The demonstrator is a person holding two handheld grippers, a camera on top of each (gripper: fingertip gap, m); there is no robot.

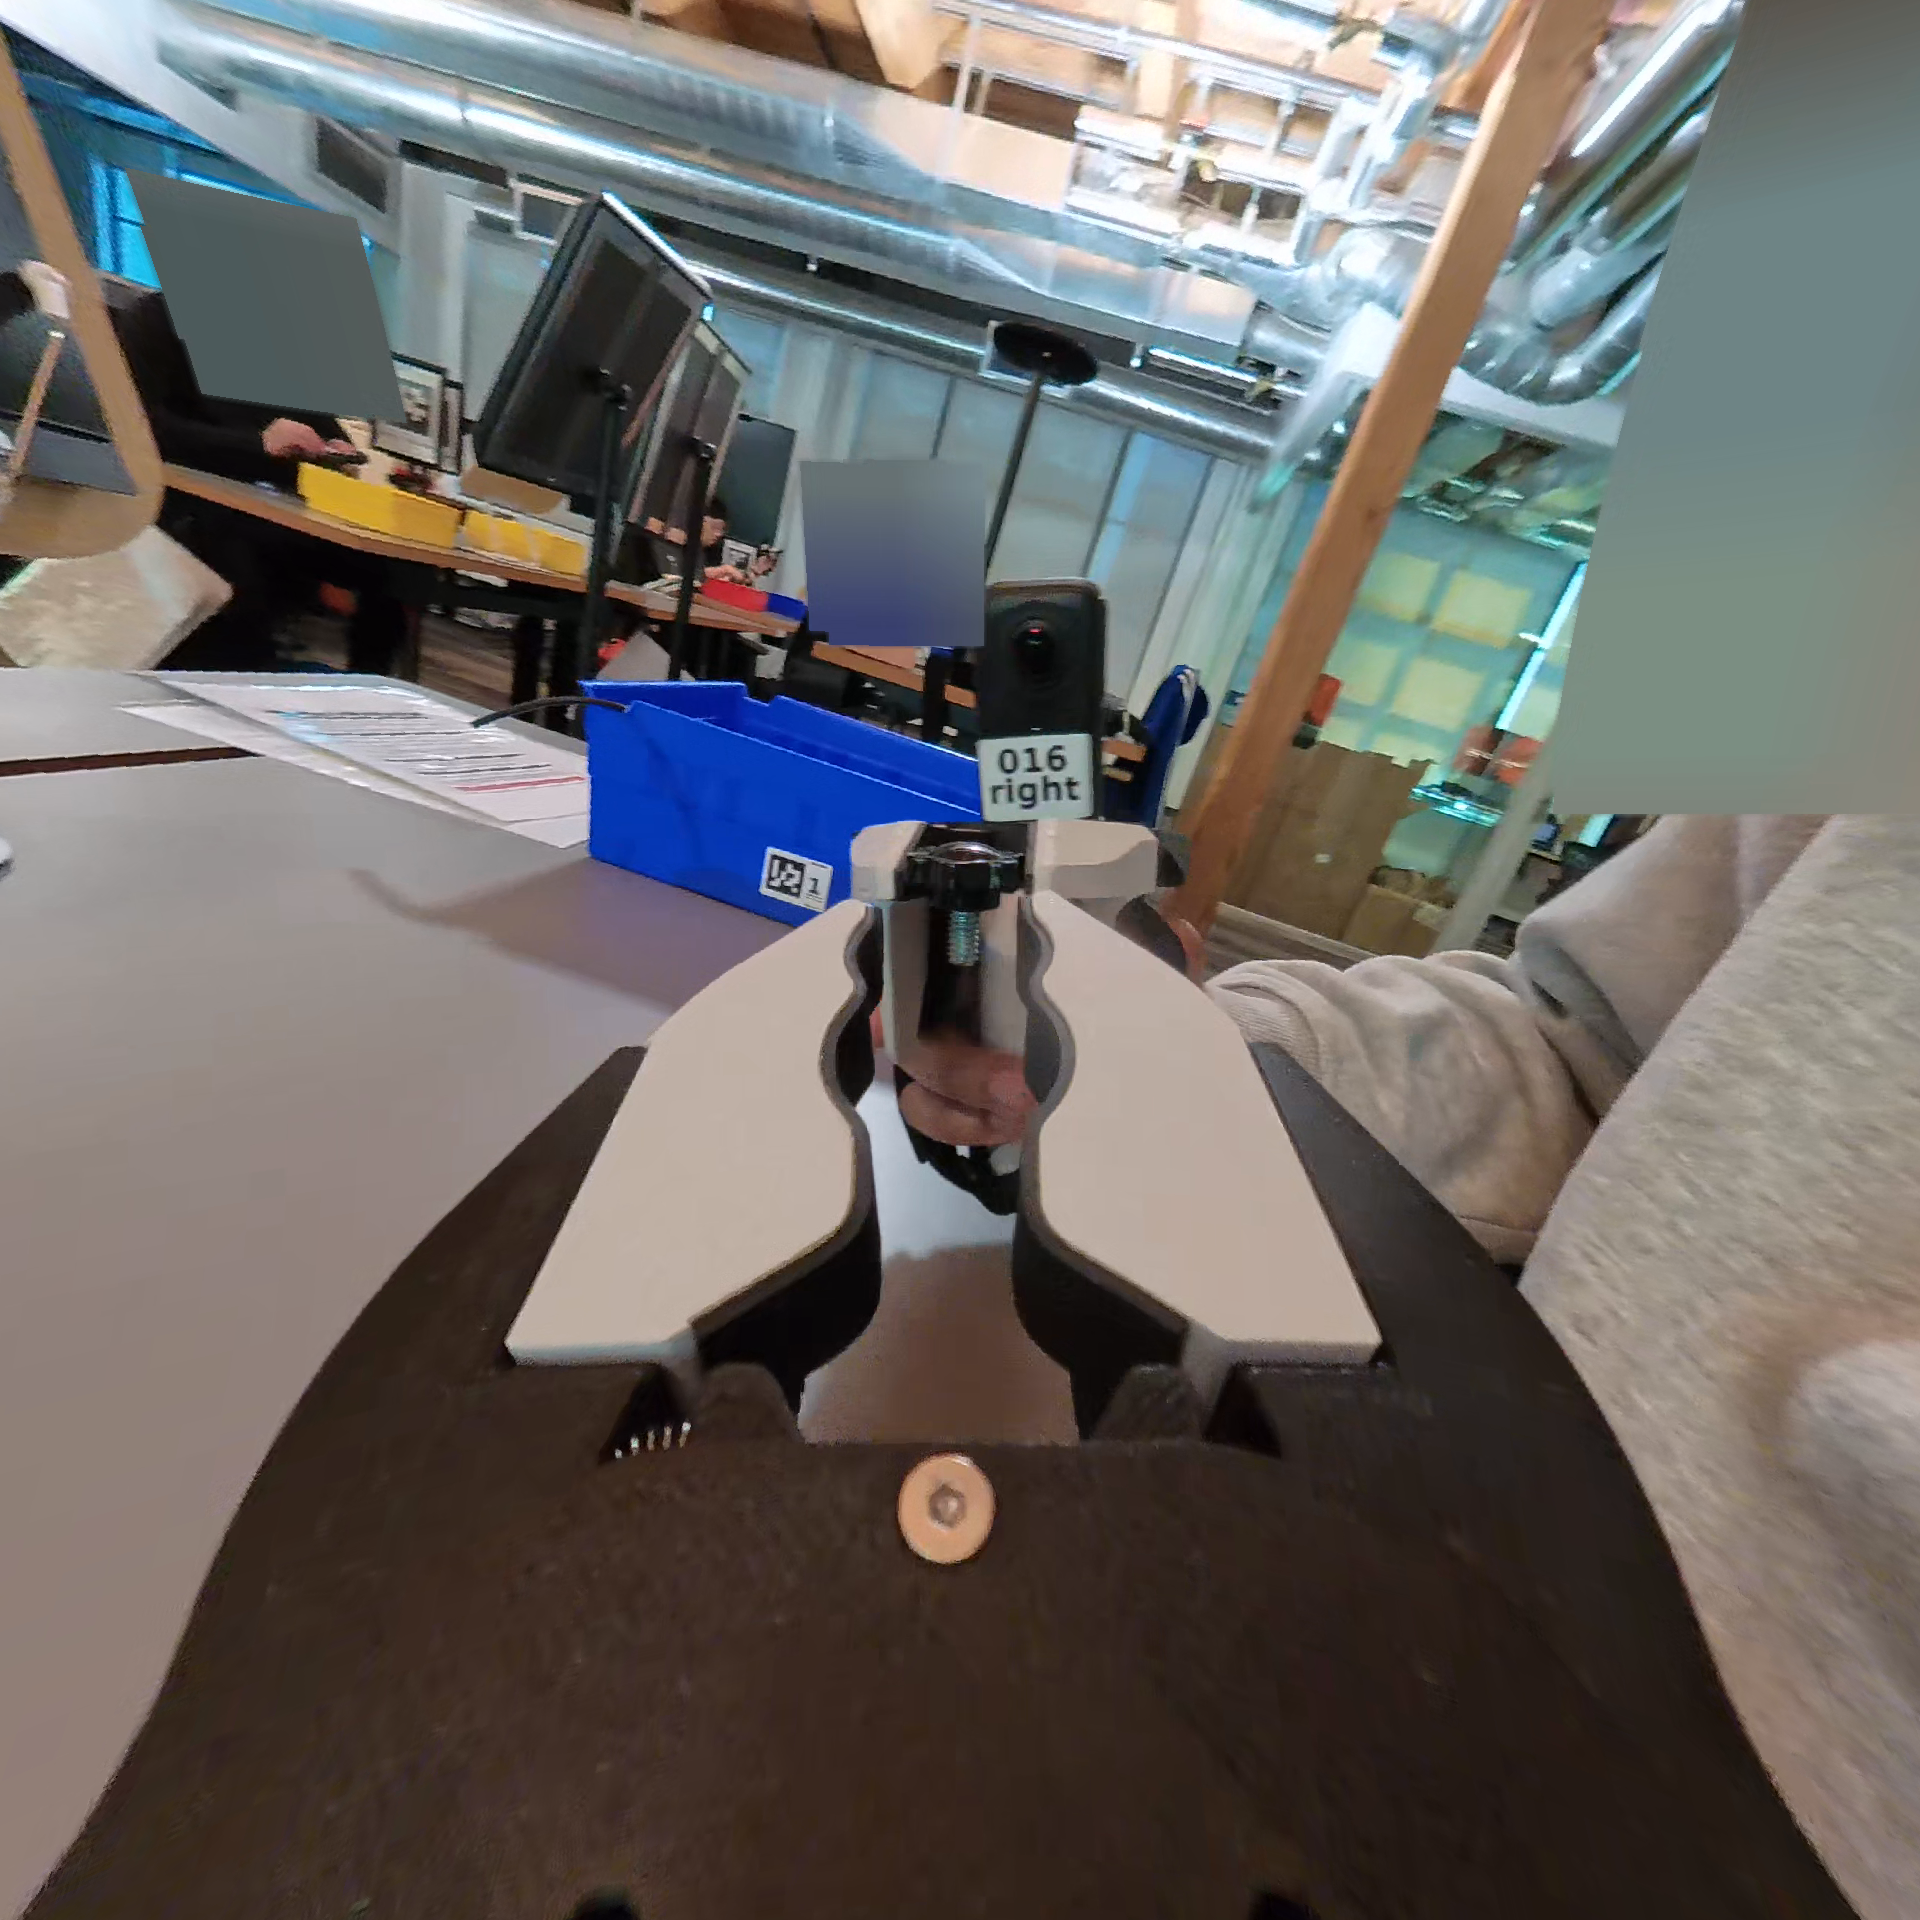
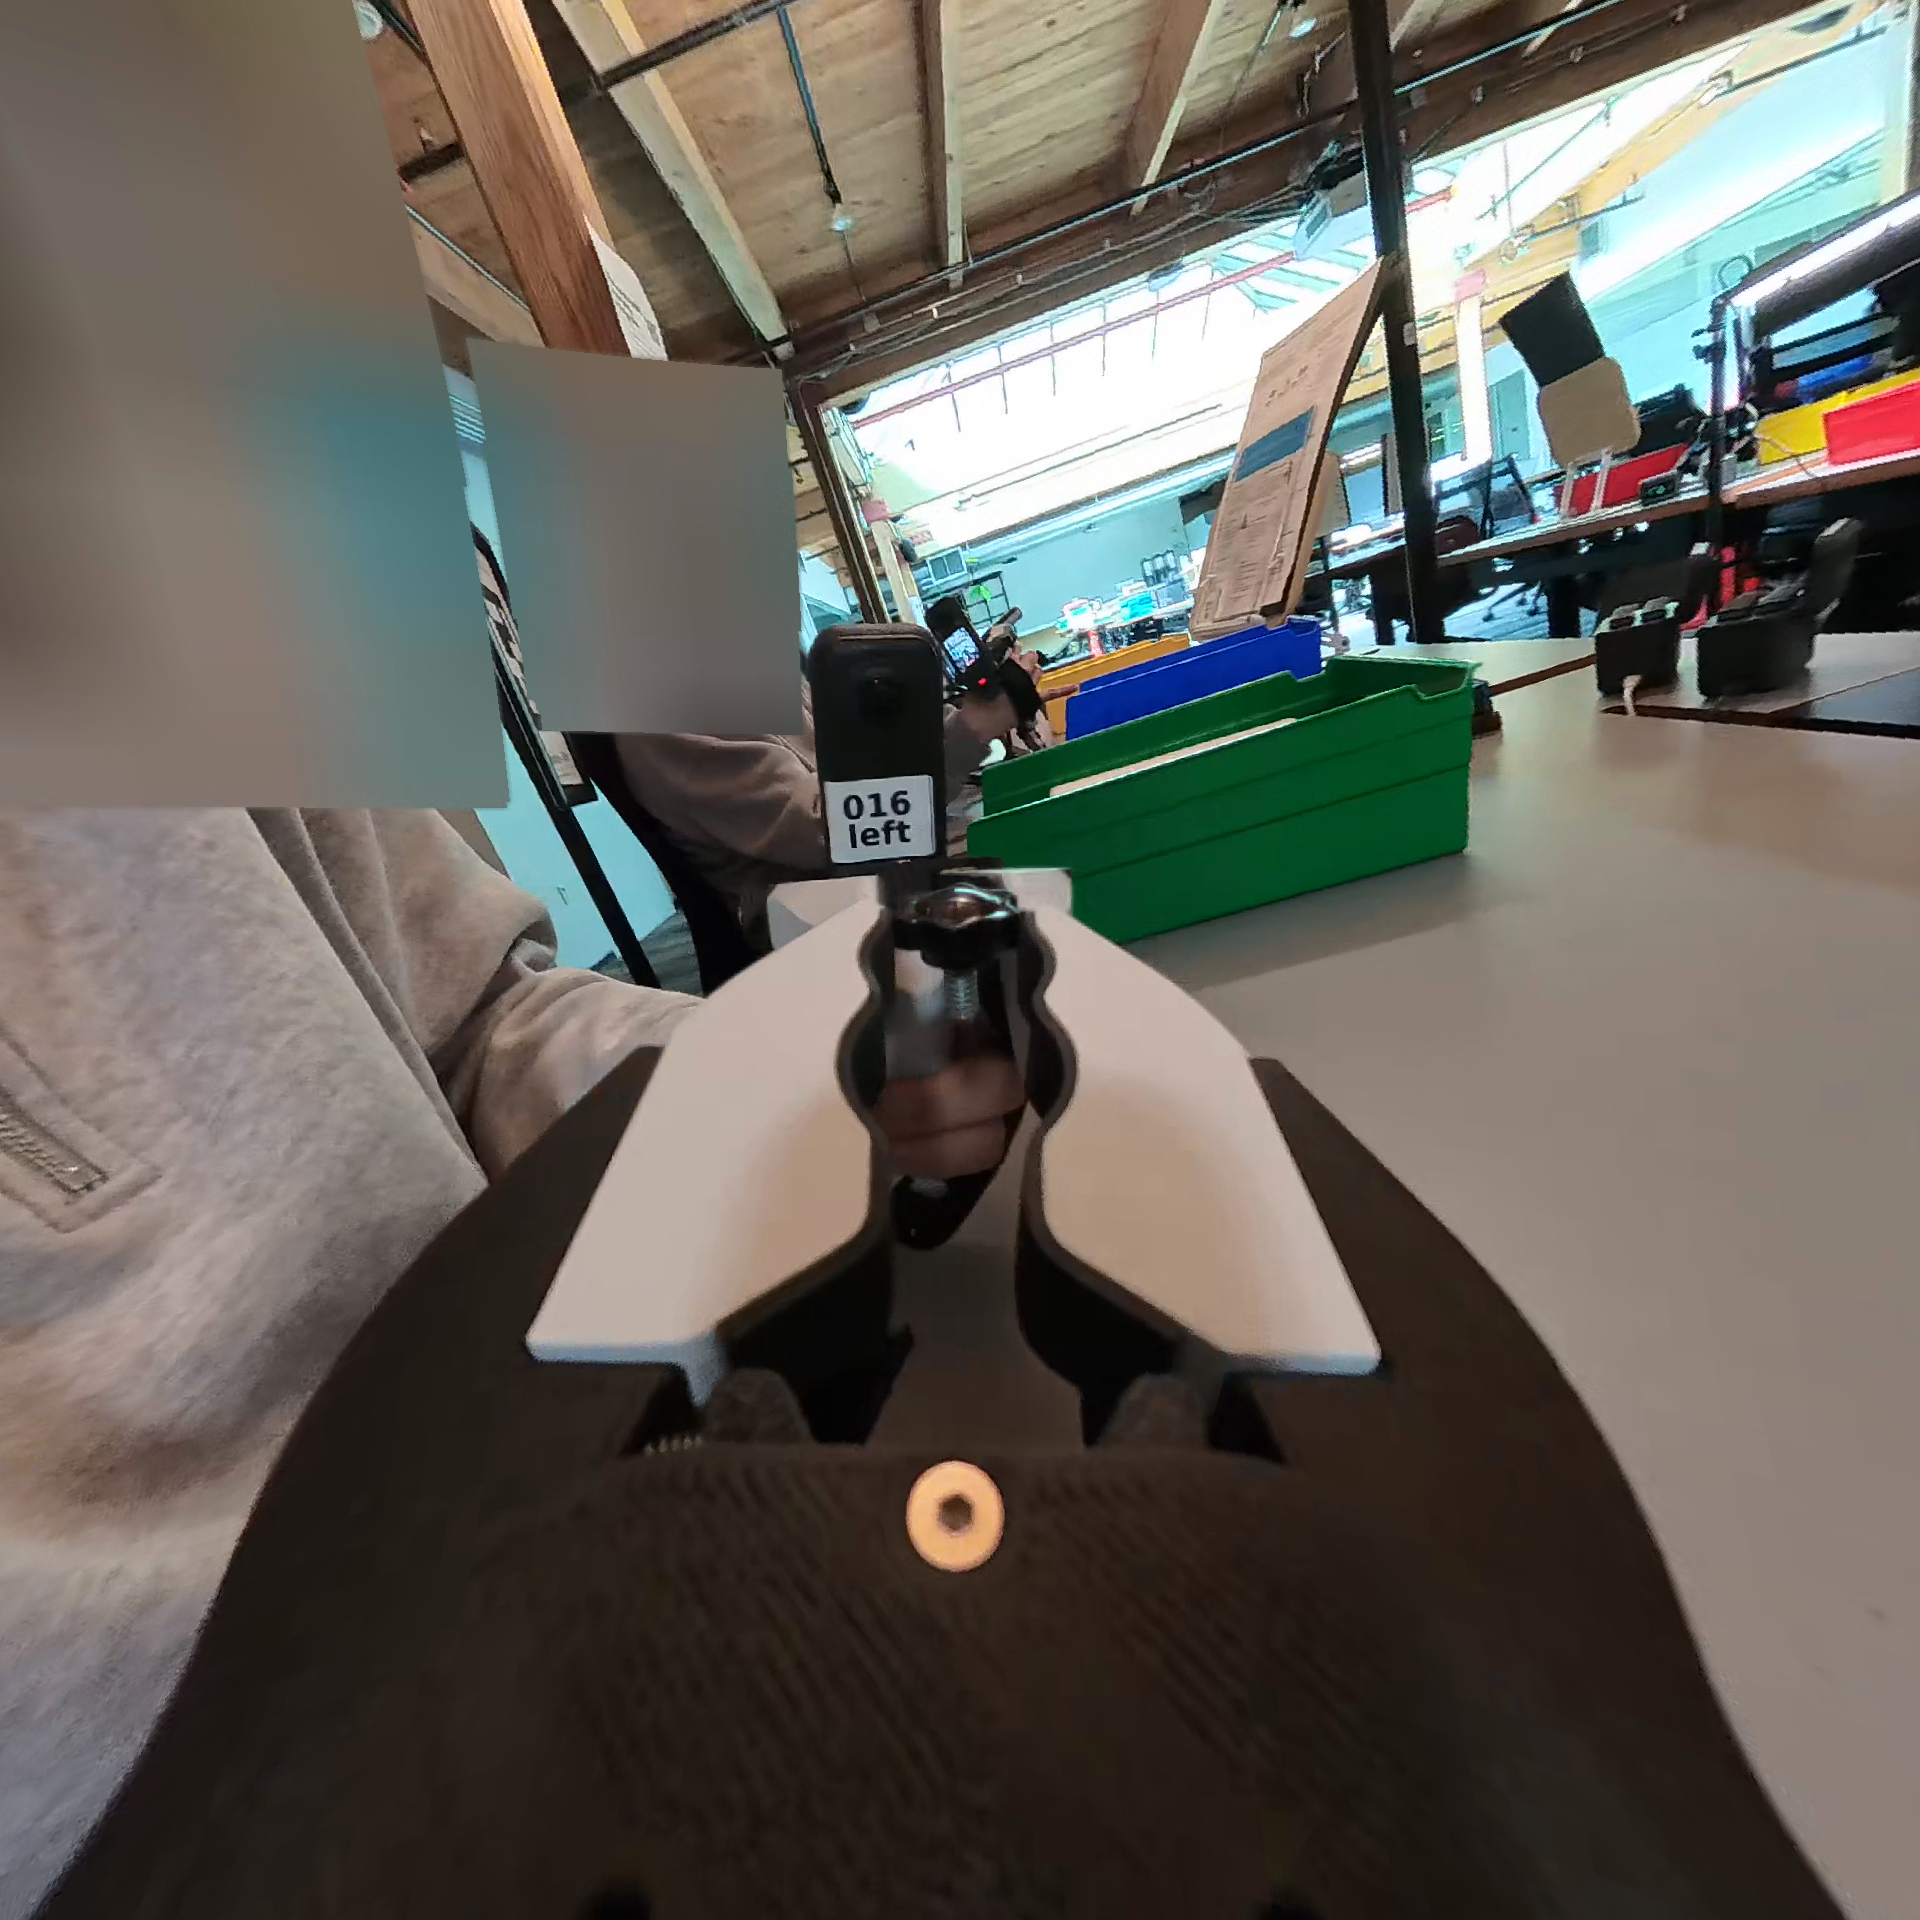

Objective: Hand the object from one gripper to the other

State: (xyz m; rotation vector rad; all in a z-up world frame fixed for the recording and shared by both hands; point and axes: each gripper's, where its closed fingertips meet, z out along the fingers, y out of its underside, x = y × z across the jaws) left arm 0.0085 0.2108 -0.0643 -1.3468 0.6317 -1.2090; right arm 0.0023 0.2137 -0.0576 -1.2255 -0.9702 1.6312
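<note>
Grey tabletop carries a blue bin and green bin; timber beams overhead; left gripper and right gripper face each other, jaws parted, empty; object unseen.

Blue bin; green bin; grey table.

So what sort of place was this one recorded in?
Likely a shared workshop or lab: exposed metal ducts overhead, storage bins, one blue and one green, on worktables, and monitors on desks behind.
</note>
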